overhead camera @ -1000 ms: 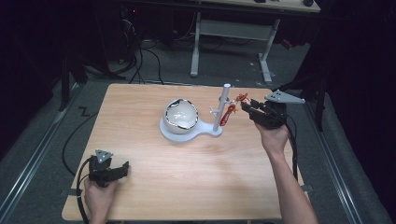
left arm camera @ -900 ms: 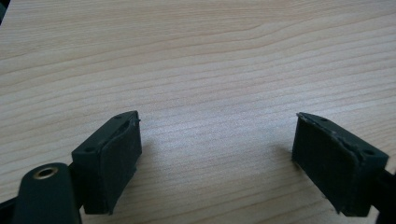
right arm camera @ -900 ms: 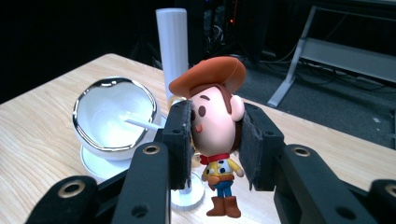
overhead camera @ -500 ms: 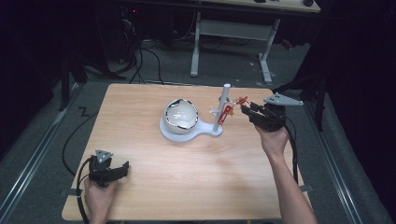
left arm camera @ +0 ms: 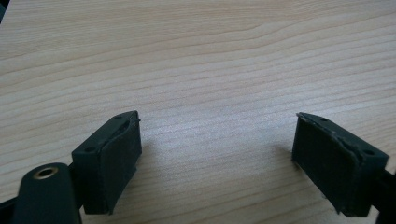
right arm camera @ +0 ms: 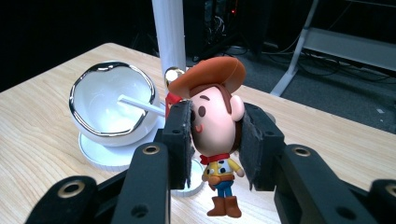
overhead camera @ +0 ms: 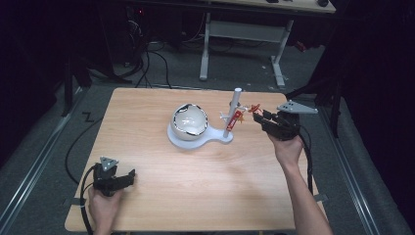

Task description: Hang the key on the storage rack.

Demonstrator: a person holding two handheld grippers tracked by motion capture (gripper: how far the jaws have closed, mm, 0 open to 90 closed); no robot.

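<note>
Dark floor, loose cables and a white desk frame lie beyond the pale wooden bench [overhead camera: 147,122] you are working at. Your right hand-held gripper [overhead camera: 258,116] is clamped on the head of a small cowboy figure [right arm camera: 217,126], pads pressing both cheeks under the orange hat, body and boots dangling free below. Gripping the head looks sensible: it is the widest, firmest part, and it leaves the top free for hanging. You hold it at about 3 o'clock from the white post [overhead camera: 234,111], just beside its short pegs, where another red trinket [overhead camera: 236,119] already hangs. That trinket and the pegs crowd your approach. A white bowl [overhead camera: 190,121] with a silver rim shares the post's base at 9 o'clock. Your left hand-held gripper [left arm camera: 217,163] rests at the bench's 7 o'clock corner, jaws apart over bare wood, well clear.
</note>
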